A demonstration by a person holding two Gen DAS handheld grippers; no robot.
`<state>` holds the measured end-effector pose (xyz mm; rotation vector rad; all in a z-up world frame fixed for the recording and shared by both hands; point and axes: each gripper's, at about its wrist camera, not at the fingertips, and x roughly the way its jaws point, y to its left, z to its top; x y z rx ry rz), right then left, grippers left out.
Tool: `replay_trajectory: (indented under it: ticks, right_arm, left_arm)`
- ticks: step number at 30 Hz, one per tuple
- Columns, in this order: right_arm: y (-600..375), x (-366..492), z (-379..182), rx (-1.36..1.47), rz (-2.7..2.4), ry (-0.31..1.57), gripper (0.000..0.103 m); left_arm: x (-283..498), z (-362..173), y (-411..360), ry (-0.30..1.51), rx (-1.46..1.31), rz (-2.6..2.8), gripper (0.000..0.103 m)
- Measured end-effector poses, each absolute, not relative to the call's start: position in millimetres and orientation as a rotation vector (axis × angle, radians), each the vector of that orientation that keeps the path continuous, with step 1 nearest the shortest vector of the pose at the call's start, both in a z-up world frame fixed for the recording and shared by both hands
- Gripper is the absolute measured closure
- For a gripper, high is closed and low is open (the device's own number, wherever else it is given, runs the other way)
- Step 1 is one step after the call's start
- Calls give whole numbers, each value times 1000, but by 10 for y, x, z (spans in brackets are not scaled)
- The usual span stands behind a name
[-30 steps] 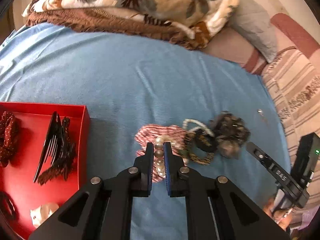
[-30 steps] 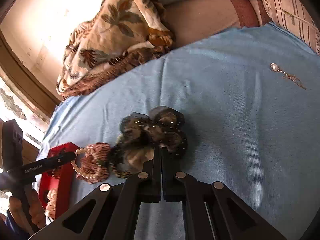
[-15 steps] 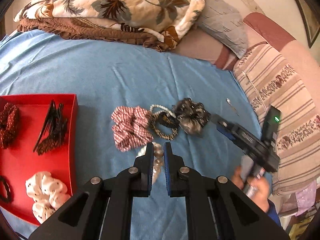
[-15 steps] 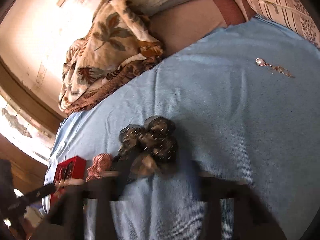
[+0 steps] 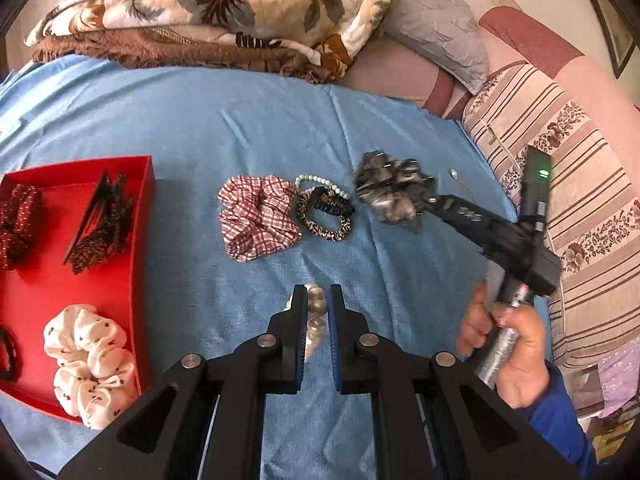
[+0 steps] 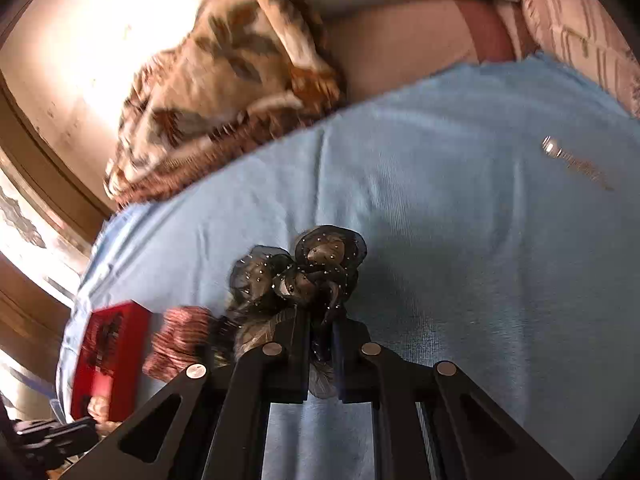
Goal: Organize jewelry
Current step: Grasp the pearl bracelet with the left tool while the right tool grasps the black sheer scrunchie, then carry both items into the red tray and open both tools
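My left gripper (image 5: 317, 300) is shut on a large-bead pearl bracelet (image 5: 315, 305) and holds it above the blue cloth (image 5: 224, 128). My right gripper (image 6: 322, 322) is shut on a black sheer scrunchie (image 6: 316, 268), which is lifted off the cloth; it also shows in the left wrist view (image 5: 390, 192) at the right gripper's tips. A red checked scrunchie (image 5: 258, 216), a small pearl bracelet (image 5: 320, 182) and a leopard-print hair tie (image 5: 326, 216) lie together on the cloth. The red tray (image 5: 140, 240) sits at left.
The tray holds a white spotted scrunchie (image 5: 90, 364), a black claw clip (image 5: 100, 220) and a dark red scrunchie (image 5: 18, 224). A small pendant on a chain (image 6: 568, 158) lies on the cloth at right. A leaf-print blanket (image 5: 224, 12) and pillows border the far side.
My left gripper has lifted the large pearl bracelet up and back from the pile. My right gripper has raised the black scrunchie off the cloth.
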<state>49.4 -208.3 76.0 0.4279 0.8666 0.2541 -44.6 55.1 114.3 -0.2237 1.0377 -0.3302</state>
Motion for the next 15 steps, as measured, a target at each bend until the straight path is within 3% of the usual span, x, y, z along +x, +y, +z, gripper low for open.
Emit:
replay_trajectory:
  ticks: [15]
  right_arm:
    - [-1649,-500,1095,357,313,785,93]
  left_arm:
    - [-921,1601,1381,892,-186,-199,93]
